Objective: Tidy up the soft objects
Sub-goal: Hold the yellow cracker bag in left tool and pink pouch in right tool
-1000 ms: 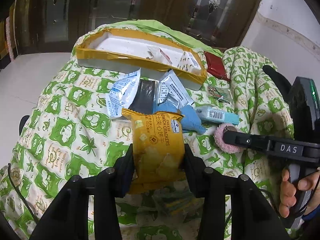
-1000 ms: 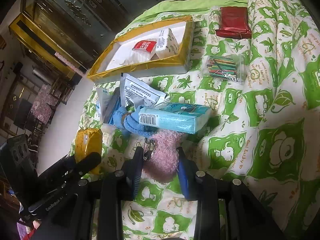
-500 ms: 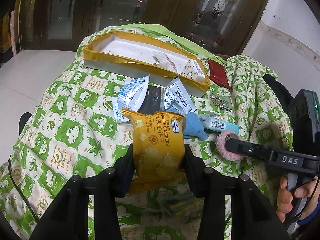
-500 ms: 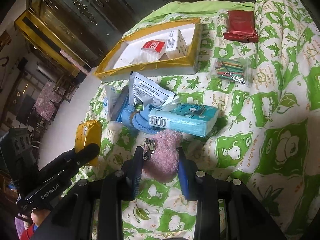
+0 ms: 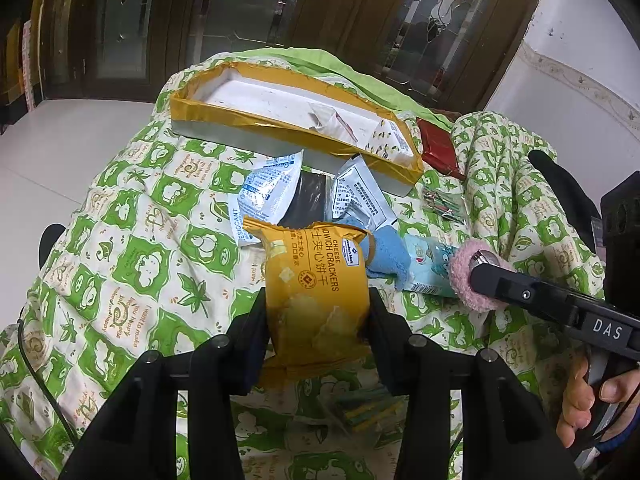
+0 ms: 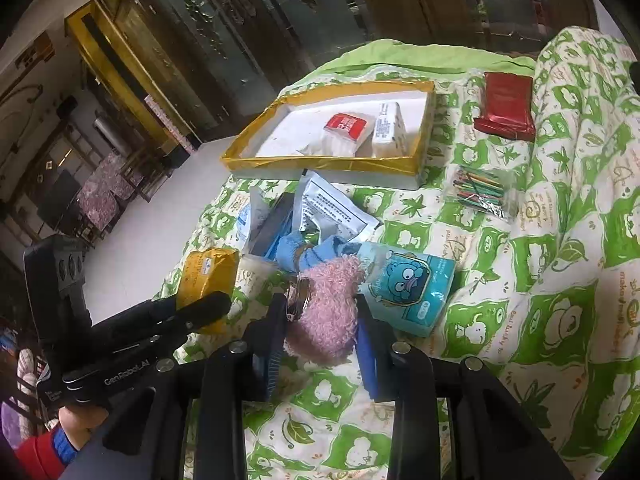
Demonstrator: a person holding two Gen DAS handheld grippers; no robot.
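My left gripper is shut on a yellow cheese cracker packet and holds it above the green patterned quilt. It also shows in the right wrist view. My right gripper is shut on a fluffy pink pouch with a metal ring, seen in the left wrist view too. A yellow-rimmed white tray at the far side holds a red-and-white pack and a white pack.
Between grippers and tray lie a teal tissue pack, a blue cloth, white sachets and a dark flat item. A red packet and a bag of coloured sticks lie to the right. Dark doors stand behind.
Both grippers have lifted and moved a little forward with their loads, so the tray and the pile look slightly farther below. The grips have not changed.
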